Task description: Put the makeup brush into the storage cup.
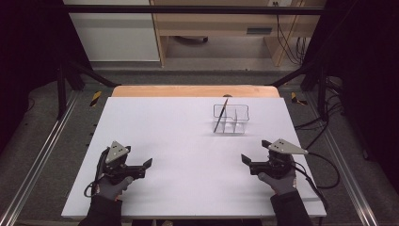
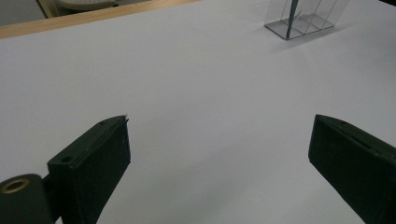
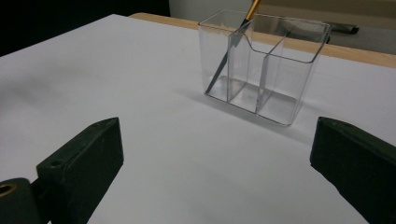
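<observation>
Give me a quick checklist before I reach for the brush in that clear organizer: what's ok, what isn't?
1. Left gripper open, nothing between its fingers: ok.
2. Right gripper open, nothing between its fingers: ok.
3. Clear organizer upright on the white table, toward its far right: ok.
4. Brush leaning in the organizer's end compartment, handle sticking out above the rim: ok for a grasp from above.
5. Path from the right gripper to the organizer free of other things: ok.
6. Whether the organizer will stay put when the brush is pulled: cannot tell; nothing holds it, and it looks light.
</observation>
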The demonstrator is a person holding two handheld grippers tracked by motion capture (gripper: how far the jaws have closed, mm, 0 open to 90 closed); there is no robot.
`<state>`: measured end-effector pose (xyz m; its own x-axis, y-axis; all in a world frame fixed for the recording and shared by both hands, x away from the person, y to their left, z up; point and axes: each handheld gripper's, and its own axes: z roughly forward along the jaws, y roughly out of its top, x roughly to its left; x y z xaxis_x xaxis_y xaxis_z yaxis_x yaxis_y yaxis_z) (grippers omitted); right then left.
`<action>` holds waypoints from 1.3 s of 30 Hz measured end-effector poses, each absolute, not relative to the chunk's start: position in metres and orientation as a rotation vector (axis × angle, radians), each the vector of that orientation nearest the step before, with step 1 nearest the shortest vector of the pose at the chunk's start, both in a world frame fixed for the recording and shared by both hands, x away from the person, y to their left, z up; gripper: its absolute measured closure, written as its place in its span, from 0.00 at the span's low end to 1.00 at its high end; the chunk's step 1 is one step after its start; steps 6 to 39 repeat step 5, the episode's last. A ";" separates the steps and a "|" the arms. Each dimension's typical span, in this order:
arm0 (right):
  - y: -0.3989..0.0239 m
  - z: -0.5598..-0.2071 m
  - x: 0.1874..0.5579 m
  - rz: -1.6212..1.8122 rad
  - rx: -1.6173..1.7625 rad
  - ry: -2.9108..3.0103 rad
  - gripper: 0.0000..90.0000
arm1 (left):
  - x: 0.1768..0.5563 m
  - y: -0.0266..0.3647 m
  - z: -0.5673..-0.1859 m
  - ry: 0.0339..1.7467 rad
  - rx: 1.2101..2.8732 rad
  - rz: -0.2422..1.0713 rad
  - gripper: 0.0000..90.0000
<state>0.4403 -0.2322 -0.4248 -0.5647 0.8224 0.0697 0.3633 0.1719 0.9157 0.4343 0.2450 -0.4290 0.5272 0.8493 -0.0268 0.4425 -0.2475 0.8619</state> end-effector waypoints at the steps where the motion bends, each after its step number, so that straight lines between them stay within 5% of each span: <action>1: -0.233 -0.425 0.440 1.370 1.120 2.005 0.04 | 0.434 0.245 -0.429 1.062 1.878 0.575 0.05; 39: -0.240 -0.431 0.438 1.341 1.140 2.006 0.03 | 0.434 0.246 -0.429 1.058 1.873 0.566 0.05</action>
